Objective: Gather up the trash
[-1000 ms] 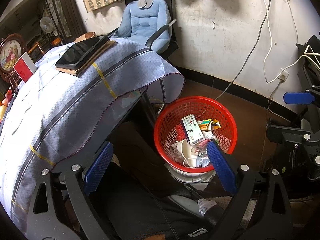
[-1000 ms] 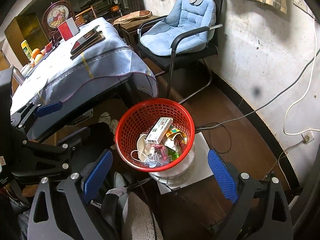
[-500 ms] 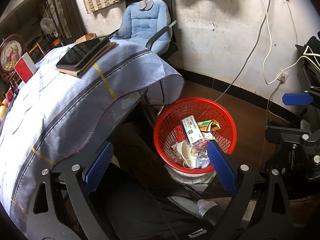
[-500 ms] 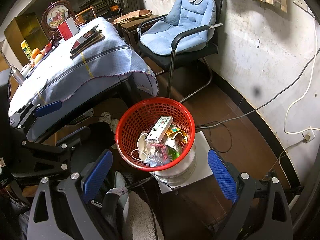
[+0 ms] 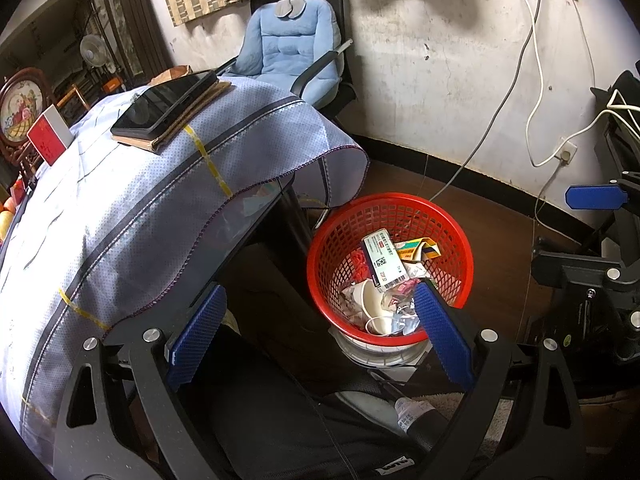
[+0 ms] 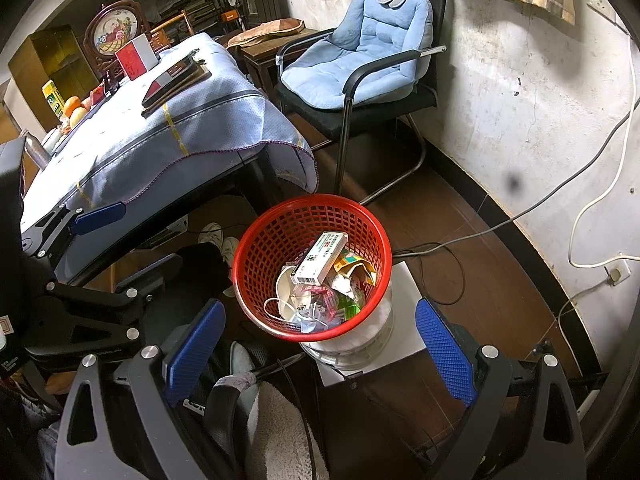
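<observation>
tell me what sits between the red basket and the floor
In the right wrist view the red basket rests on a white round tub, which stands on a flat white board on the floor.

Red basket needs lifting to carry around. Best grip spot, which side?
Probably the red basket's rim on the near side, coming from above with one finger inside and one outside. The mesh wall is thin and flares outward, the rim is open all round, and the white box and other trash sit low. Both grippers are open, empty.
</observation>
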Demonstrator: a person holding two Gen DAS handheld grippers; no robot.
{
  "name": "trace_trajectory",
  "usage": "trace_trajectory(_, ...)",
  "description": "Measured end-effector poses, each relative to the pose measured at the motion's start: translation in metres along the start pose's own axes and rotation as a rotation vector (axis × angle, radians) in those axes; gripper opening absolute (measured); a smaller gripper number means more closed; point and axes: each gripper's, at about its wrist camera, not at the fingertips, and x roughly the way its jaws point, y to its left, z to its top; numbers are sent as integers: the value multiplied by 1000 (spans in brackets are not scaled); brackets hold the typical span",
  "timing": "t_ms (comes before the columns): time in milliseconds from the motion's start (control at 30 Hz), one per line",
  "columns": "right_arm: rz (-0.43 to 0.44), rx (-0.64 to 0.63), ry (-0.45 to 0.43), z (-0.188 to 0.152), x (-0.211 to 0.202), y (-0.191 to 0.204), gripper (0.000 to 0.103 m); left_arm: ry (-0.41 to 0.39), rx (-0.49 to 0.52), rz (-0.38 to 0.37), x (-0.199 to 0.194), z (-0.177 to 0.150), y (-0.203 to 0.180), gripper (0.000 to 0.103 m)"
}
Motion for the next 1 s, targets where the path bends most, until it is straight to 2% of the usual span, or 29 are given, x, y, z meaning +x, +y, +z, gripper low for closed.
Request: trace_trajectory(1000, 3, 4, 2, -4, 0, 2, 94, 4, 5, 1, 2, -1, 0, 91)
